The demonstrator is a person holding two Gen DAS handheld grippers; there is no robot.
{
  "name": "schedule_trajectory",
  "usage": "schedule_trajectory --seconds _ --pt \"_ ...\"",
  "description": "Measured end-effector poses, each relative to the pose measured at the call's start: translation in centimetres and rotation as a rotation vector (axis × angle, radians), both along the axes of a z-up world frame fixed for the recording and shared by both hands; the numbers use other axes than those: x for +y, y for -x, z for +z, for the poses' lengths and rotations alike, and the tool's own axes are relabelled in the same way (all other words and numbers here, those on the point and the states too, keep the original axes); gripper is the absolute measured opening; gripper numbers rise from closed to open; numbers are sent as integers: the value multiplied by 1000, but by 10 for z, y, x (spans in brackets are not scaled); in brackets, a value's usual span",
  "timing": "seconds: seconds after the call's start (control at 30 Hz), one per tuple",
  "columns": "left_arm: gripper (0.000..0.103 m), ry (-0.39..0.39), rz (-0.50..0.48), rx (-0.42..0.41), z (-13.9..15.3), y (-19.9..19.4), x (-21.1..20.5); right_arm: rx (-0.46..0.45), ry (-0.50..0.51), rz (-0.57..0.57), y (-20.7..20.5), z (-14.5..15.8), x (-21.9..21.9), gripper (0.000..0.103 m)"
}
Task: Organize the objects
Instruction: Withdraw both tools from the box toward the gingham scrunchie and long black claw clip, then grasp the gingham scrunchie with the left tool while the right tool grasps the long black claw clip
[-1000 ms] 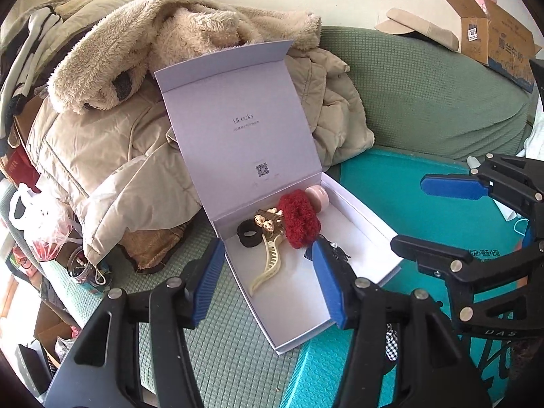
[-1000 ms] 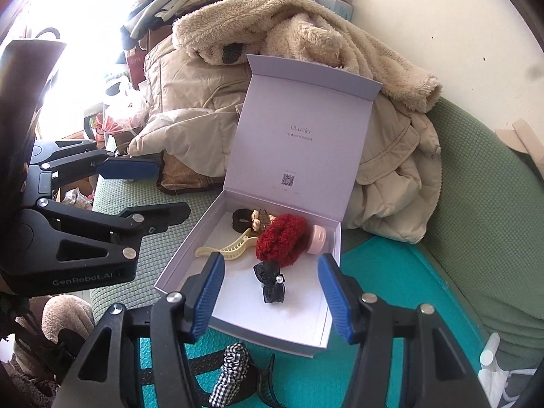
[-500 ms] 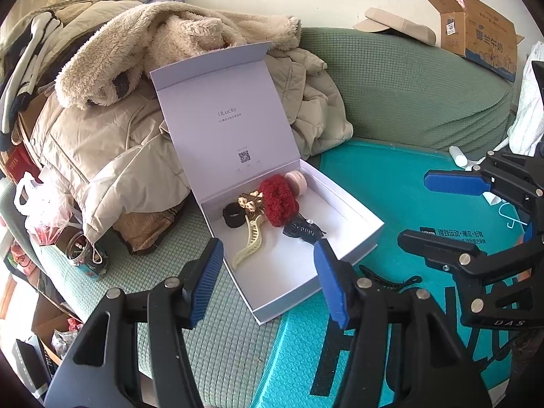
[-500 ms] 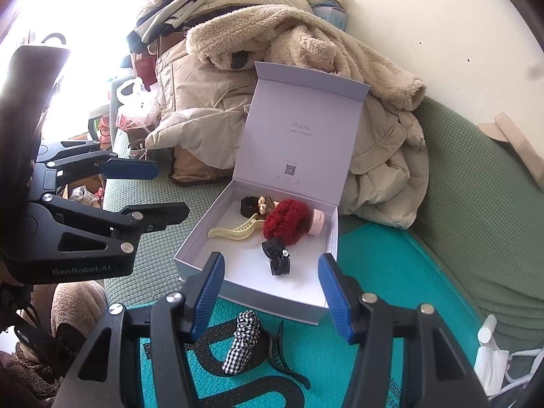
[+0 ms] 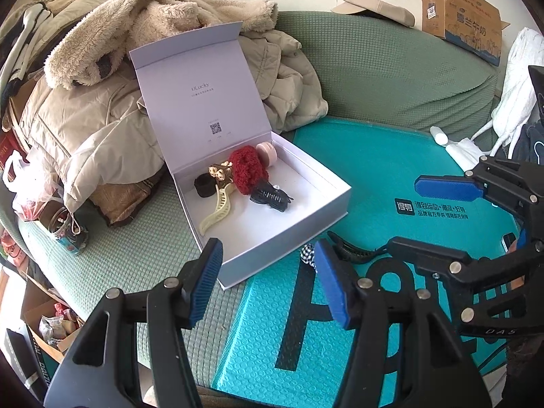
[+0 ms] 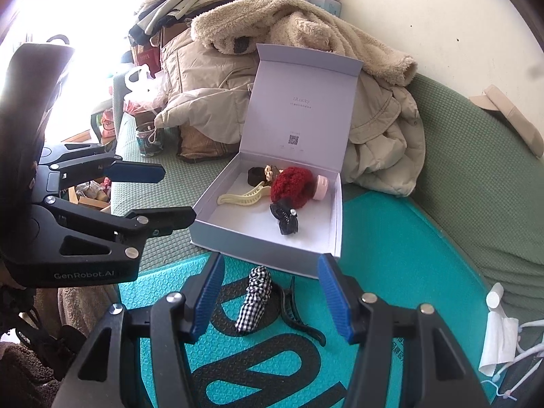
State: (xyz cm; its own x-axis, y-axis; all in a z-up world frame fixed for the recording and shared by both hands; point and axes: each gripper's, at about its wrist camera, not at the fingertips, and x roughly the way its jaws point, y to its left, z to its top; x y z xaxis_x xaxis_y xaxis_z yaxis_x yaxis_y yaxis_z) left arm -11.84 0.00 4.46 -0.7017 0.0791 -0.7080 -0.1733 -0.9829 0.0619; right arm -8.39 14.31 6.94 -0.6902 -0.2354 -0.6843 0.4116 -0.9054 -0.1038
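Note:
An open white box [image 5: 319, 188] [image 6: 335, 210] sits on the sofa with its lid up. It holds a red scrunchie [image 5: 246, 170] [image 6: 294, 183], a cream claw clip [image 5: 217, 212] [image 6: 241, 199], a black bow clip [image 5: 270, 199] [image 6: 285, 217], a black band [image 5: 204, 185] and a pink item [image 5: 267, 153]. A checked scrunchie [image 6: 255, 301] [image 5: 307, 253] and a black claw clip [image 6: 294, 312] [image 5: 350, 250] lie on the teal mat in front of the box. My left gripper [image 5: 268, 284] [image 6: 159, 193] is open and empty. My right gripper [image 6: 272, 301] [image 5: 428, 217] is open and empty just above the checked scrunchie.
Piled coats [image 5: 102, 78] lie behind the box. A teal mat [image 5: 367, 176] covers the green sofa [image 5: 384, 68]. A cardboard box [image 5: 465, 23] sits on the sofa back. A tin [image 5: 64, 229] and plastic bag [image 5: 29, 192] are at left. A tissue [image 6: 499, 343] lies at right.
Both grippers have pulled back from the box, so it looks smaller and farther. The checked scrunchie and black claw clip on the mat have come into fuller view.

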Motion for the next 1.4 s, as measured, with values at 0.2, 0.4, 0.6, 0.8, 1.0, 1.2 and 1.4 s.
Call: schedule_trajectory --seconds 0.2,0.4,0.6,0.8,1.0,1.2,1.4 --pt "54 -7 -13 -30 -16 -8 12 -21 12 -5 -10 -13 6 58" --pt "54 -19 -22 -73 -37 -10 20 -58 26 -26 -16 -31 16 58" --pt "54 -25 -31 -125 -62 -4 29 -99 36 -41 -14 -51 27 58" --pt "54 -37 -40 -174 -86 7 37 -138 44 -51 -6 -71 38 58" --pt "54 -38 -64 -209 -106 19 47 -154 46 -59 4 -86 46 58" --pt "54 -51 -71 -238 -121 34 53 -184 48 -77 17 -99 53 58" --pt "54 -79 -75 -274 -133 49 55 -215 52 -100 31 -113 62 58"
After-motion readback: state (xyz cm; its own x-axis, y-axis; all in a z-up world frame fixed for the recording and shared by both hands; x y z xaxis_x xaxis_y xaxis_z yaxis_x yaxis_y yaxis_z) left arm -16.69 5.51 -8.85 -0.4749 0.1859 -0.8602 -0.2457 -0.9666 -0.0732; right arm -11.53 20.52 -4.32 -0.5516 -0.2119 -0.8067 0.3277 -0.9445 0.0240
